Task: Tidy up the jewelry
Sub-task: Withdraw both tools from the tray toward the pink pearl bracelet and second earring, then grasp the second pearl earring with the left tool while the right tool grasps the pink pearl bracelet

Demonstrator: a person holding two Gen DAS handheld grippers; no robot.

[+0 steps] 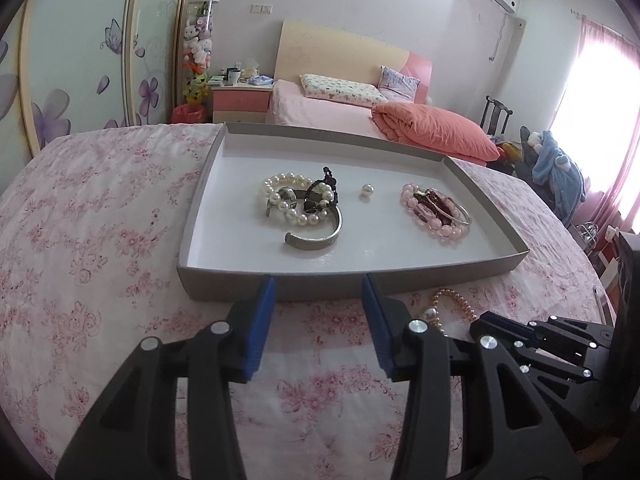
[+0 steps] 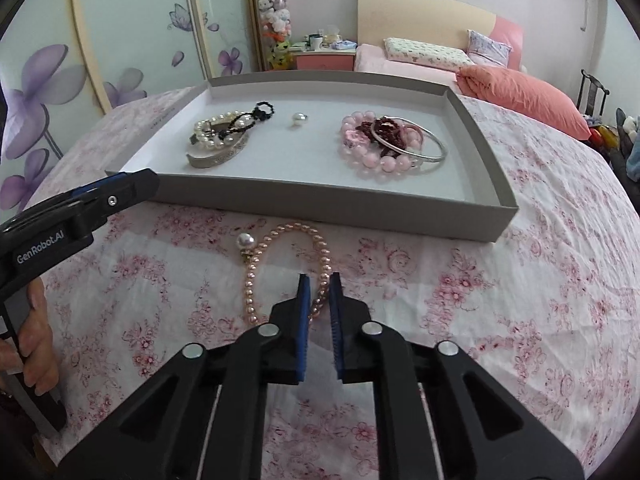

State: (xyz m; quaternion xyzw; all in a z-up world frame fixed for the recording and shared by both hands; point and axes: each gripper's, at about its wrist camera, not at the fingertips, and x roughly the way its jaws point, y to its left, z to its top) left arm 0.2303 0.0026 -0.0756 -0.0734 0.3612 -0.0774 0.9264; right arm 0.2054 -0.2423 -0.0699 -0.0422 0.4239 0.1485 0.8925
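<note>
A grey cardboard tray [image 1: 328, 286] [image 2: 360, 222] lies on the floral cloth. It holds a white pearl bracelet [image 1: 280, 198] [image 2: 216, 140] with a silver cuff [image 1: 320, 236] and black beads [image 1: 326, 184], a loose pearl [image 1: 367, 191] [image 2: 298, 119], and pink beads [image 1: 436, 222] [image 2: 372, 160] with a silver bangle [image 2: 420, 148]. A pink pearl necklace [image 2: 280, 264] [image 1: 452, 300] lies on the cloth in front of the tray. My right gripper [image 2: 320, 280] straddles its right strand, jaws narrowly apart. My left gripper [image 1: 318, 284] is open and empty at the tray's near wall.
The table is round, covered in a pink floral cloth [image 1: 100, 240] that drops off at the edges. A bed [image 1: 340, 108] and nightstand [image 1: 240, 100] stand behind. The left gripper's body [image 2: 80, 208] shows in the right wrist view at left.
</note>
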